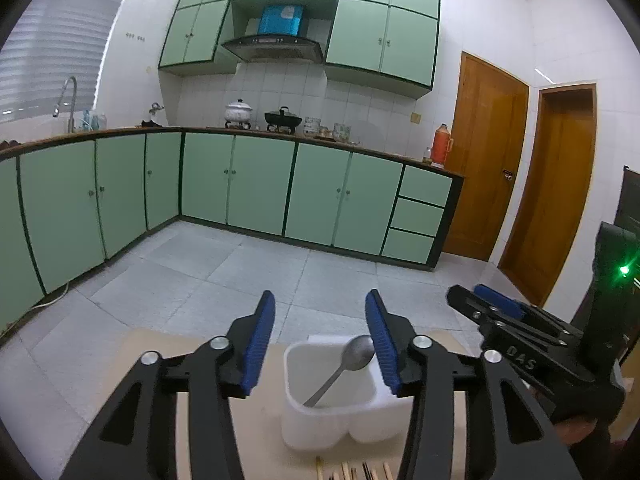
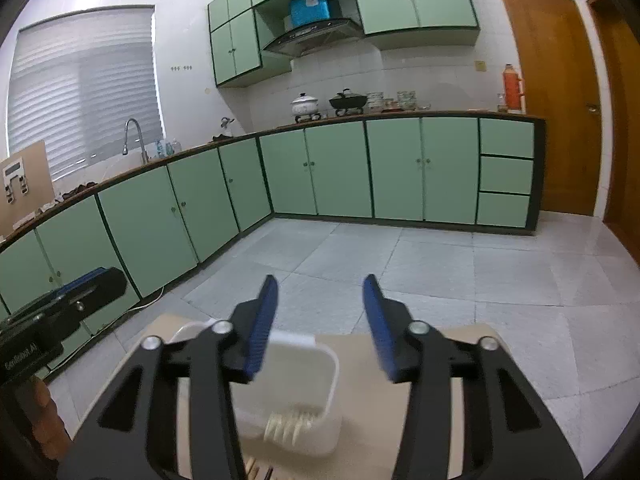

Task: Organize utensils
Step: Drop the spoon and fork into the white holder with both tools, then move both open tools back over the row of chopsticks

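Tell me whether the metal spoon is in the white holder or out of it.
In. The metal spoon stands tilted inside the white holder, handle end down at the bottom, bowl leaning up over the far rim. Neither hand-held gripper touches it.

Green cabinets [image 1: 240, 184] line white-tiled walls above a grey tiled floor [image 2: 400, 264], with wooden doors [image 1: 480, 152].

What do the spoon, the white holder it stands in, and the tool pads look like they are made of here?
Spoon: probably stainless steel; grey, with a soft sheen on the bowl.
White holder: likely plastic; thin, slightly translucent walls, rounded moulded corners, matte finish.
Pads on the left tool: look like blue rubber or soft plastic; fine ribbing shows along one pad, set on black rigid arms. The pads on the right tool look the same.
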Motion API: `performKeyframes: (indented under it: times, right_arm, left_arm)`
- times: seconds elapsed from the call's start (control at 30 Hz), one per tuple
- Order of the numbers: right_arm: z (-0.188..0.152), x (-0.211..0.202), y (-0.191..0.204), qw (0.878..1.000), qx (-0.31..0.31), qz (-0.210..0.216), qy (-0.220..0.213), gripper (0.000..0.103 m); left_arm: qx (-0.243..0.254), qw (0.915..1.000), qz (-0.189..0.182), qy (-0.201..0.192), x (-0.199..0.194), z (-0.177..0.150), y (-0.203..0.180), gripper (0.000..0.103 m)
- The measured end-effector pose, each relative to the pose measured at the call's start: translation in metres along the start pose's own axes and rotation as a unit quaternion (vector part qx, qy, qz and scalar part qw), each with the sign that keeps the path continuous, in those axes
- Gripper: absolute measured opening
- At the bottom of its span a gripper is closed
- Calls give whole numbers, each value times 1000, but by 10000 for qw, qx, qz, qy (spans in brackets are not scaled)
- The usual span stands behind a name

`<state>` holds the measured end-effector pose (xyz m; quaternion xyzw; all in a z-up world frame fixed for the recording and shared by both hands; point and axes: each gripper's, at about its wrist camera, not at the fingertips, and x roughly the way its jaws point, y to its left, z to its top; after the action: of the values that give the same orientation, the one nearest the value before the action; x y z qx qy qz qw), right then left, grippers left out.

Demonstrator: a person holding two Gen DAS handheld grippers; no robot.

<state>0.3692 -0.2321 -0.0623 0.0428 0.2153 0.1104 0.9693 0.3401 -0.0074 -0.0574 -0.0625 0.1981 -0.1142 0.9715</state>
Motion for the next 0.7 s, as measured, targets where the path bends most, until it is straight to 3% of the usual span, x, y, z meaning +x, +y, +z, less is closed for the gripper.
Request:
performKeyframes:
  times: [0.13, 0.3, 0.6, 0.7]
  right_arm:
    - [-23, -38, -1, 9999, 63, -95, 60, 59]
    - [-70, -85, 2, 9988, 138, -298, 364, 64]
    - [-165, -140, 25, 9908, 145, -396, 1285, 64]
    - [-190, -152, 37, 9878, -53, -461, 1486, 64]
  left_arm:
    - [80, 9999, 63, 106, -36, -18, -6, 55]
    - [88, 9981, 110, 596, -69, -58, -10, 59]
    - [283, 9842, 244, 1733, -110, -147, -15, 62]
    - [266, 9801, 272, 1950, -117, -167, -12, 62]
